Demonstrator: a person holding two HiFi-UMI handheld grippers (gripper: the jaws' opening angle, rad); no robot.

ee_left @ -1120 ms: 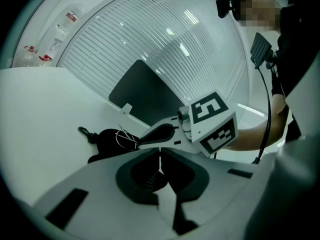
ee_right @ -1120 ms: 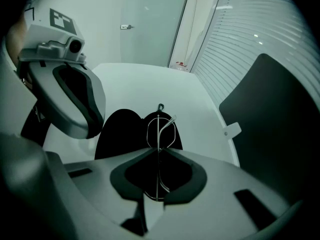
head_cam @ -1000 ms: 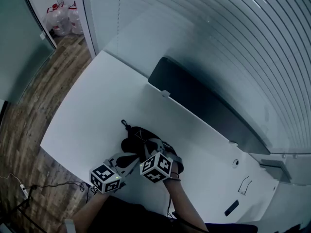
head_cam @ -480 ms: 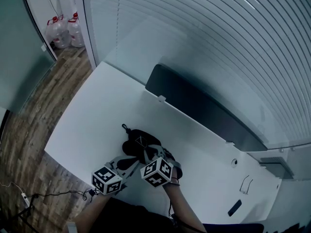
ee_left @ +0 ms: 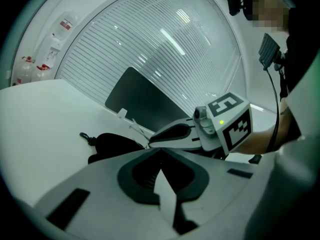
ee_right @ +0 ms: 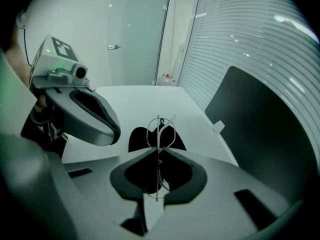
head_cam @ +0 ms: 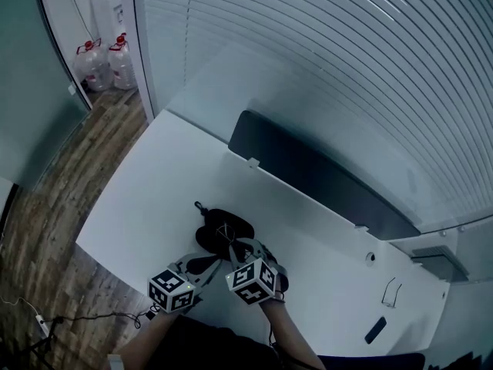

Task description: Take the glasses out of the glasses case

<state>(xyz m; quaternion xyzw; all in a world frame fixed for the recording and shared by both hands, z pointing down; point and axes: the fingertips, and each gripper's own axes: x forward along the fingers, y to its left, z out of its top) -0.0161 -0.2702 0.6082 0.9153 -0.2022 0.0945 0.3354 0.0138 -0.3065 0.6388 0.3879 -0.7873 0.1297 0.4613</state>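
A soft black glasses case (head_cam: 219,228) lies on the white desk (head_cam: 146,191). My right gripper (head_cam: 235,247) is shut on thin wire-framed glasses (ee_right: 159,133) and holds them edge-on just above the case (ee_right: 139,140). The frame runs between the right gripper's (ee_right: 158,153) jaws, with the lenses sticking out past the tips. My left gripper (head_cam: 206,262) rests at the case's near edge with its jaws shut. In the left gripper view, its tips (ee_left: 160,153) meet with nothing visible between them. The case (ee_left: 116,143) lies just beyond them, to the left.
A long black panel (head_cam: 308,172) stands along the desk's back, in front of white blinds. A small black object (head_cam: 377,329) and a wire item (head_cam: 390,291) lie at the far right. Water bottles (head_cam: 108,60) stand on the wood floor at the left.
The right gripper has risen slightly with the glasses, rolling a little. The left gripper has stayed by the case.
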